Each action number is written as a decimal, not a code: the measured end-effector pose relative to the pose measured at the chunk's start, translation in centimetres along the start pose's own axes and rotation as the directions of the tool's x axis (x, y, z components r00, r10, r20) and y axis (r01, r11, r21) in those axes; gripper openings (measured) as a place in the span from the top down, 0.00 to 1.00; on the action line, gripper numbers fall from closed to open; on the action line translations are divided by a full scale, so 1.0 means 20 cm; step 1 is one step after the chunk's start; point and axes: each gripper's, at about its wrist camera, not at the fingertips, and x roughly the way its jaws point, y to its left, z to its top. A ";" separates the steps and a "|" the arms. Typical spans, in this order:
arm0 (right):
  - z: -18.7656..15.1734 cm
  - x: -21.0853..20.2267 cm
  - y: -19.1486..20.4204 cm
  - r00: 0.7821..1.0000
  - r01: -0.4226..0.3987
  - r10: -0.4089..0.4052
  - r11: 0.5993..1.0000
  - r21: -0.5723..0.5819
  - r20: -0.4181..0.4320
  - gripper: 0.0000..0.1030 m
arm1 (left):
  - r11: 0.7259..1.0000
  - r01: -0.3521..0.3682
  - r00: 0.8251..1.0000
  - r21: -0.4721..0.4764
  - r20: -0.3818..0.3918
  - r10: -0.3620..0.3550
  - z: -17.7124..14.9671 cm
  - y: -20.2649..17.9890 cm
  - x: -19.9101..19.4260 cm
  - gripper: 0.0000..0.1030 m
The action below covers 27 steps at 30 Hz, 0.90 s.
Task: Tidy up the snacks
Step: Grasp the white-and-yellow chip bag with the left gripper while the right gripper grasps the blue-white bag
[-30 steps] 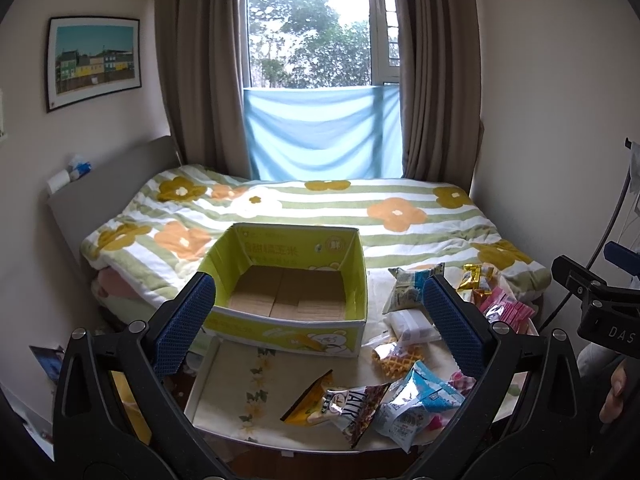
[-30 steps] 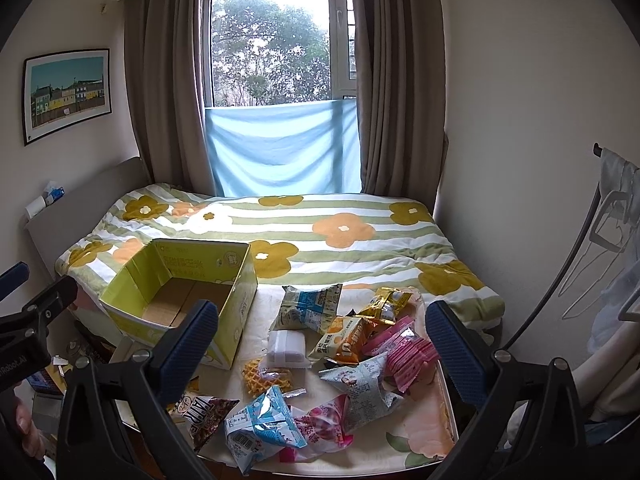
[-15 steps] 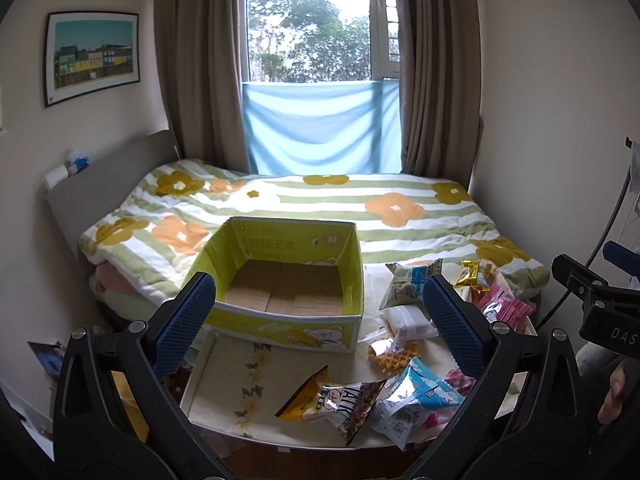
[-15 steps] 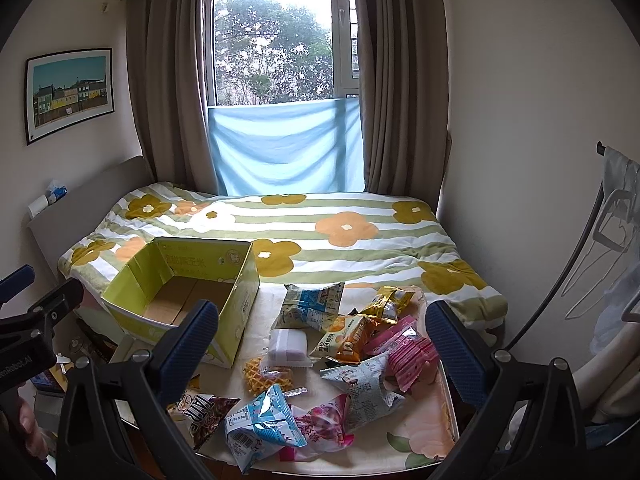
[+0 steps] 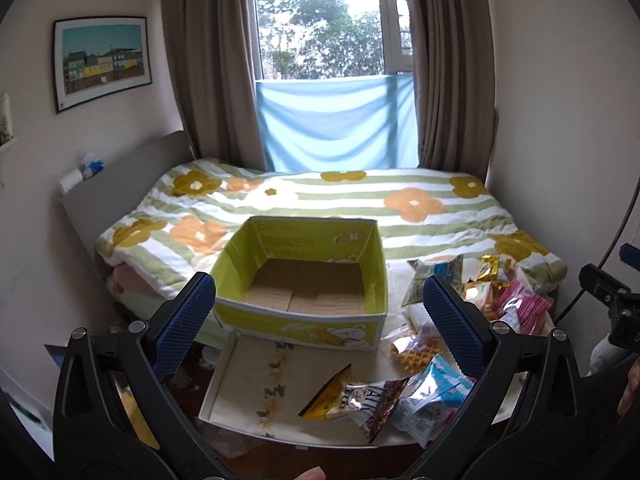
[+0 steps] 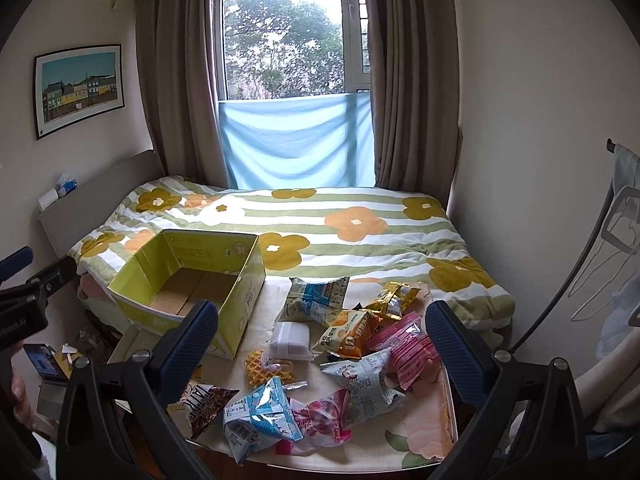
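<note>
An empty yellow-green cardboard box stands open at the table's far left. Several snack packets lie heaped to its right: a blue-white bag, a pink bag, an orange pouch, a waffle, a dark packet. My left gripper hangs open above the table in front of the box, holding nothing. My right gripper hangs open over the snack heap, also holding nothing.
The small table has a floral cloth and sits against a bed with a flowered striped quilt. A wall and hanging hangers are on the right. Clutter lies on the floor at the left.
Both views shifted slightly; the left gripper has edged a little, so the box sits nearer the middle of its view. Both grippers stay open and nothing on the table has moved.
</note>
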 end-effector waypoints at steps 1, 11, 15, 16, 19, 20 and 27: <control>-0.01 0.01 -0.01 1.000 -0.009 0.009 1.000 -0.003 -0.010 0.00 | 1.000 -0.009 1.000 0.003 -0.017 0.009 -0.02 0.00 0.02 0.00; -0.16 0.20 -0.02 0.988 -0.054 0.057 0.998 0.018 -0.145 0.00 | 0.988 0.154 0.960 0.020 -0.238 -0.145 -0.27 -0.01 0.34 0.00; -0.23 0.29 0.03 0.978 -0.023 0.032 0.999 0.047 -0.205 0.00 | 0.958 0.280 0.902 0.054 -0.355 -0.244 -0.38 -0.01 0.53 0.00; -0.25 0.31 0.04 0.975 -0.011 0.024 0.998 0.062 -0.222 0.00 | 0.949 0.311 0.881 0.055 -0.391 -0.267 -0.41 -0.02 0.59 0.00; -0.31 0.38 0.07 0.964 0.023 0.010 0.992 0.121 -0.266 0.00 | 0.920 0.388 0.822 0.054 -0.472 -0.319 -0.50 -0.03 0.73 0.00; -0.33 0.40 0.08 0.959 0.034 0.007 0.989 0.141 -0.282 0.00 | 0.908 0.416 0.796 0.051 -0.503 -0.336 -0.53 -0.03 0.79 0.00; -0.48 0.54 0.16 0.924 0.103 0.013 0.955 0.279 -0.382 0.00 | 0.835 0.549 0.661 0.035 -0.630 -0.408 -0.68 -0.05 1.03 0.00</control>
